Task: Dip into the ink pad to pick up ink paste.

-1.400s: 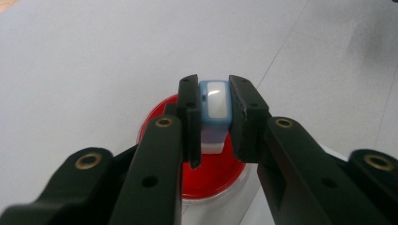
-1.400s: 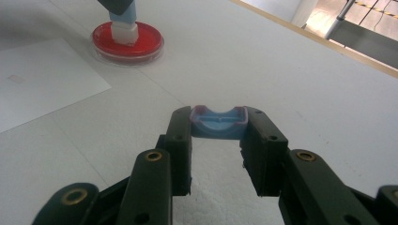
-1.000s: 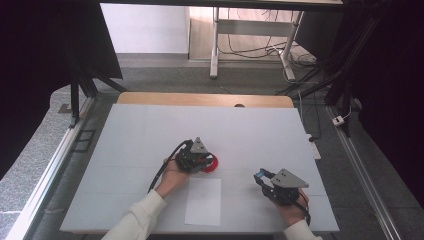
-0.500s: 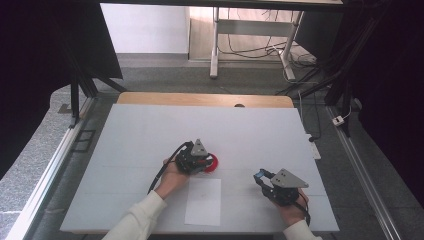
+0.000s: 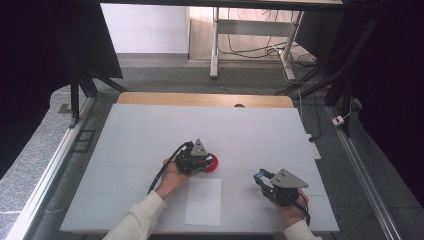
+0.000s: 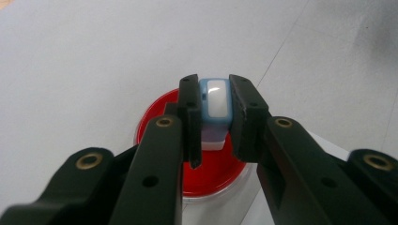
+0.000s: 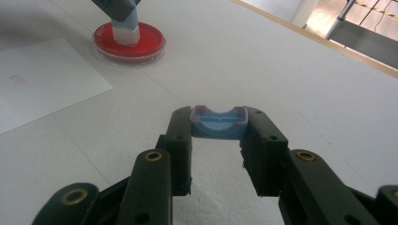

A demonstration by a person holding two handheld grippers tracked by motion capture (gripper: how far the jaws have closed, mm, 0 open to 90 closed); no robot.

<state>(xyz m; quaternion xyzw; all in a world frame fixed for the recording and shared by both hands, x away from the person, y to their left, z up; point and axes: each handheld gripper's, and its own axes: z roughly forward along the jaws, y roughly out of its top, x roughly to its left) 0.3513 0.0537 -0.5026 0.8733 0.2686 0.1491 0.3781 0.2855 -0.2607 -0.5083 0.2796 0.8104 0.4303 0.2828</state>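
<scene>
left gripper (image 6: pixel 213 117) is clamped on a small blue-and-white block (image 6: pixel 216 101), jaws pressed on both its sides, the block's lower end standing in the red dish (image 6: pixel 211 173) right under the jaws. right gripper (image 7: pixel 218 140) pinches a curved blue cap (image 7: pixel 219 123) at its tips (off the table (image 5: pixel 150 130)). white paper sheet (image 5: pixel 203 201) lies between the two grippers.

- Left gripper (image 6: pixel 215 110) is clamping a small blue-and-white stamp (image 6: pixel 215 101) between its two black jaws, pads pressing both sides.
- Stamp is standing upright, its lower white part sitting over the red ink pad (image 6: pixel 206 168).
- Ink pad is lying in a round clear dish on the white worktop (image 6: pixel 84 65).
- A thin seam line is running across the worktop at upper right.
</scene>
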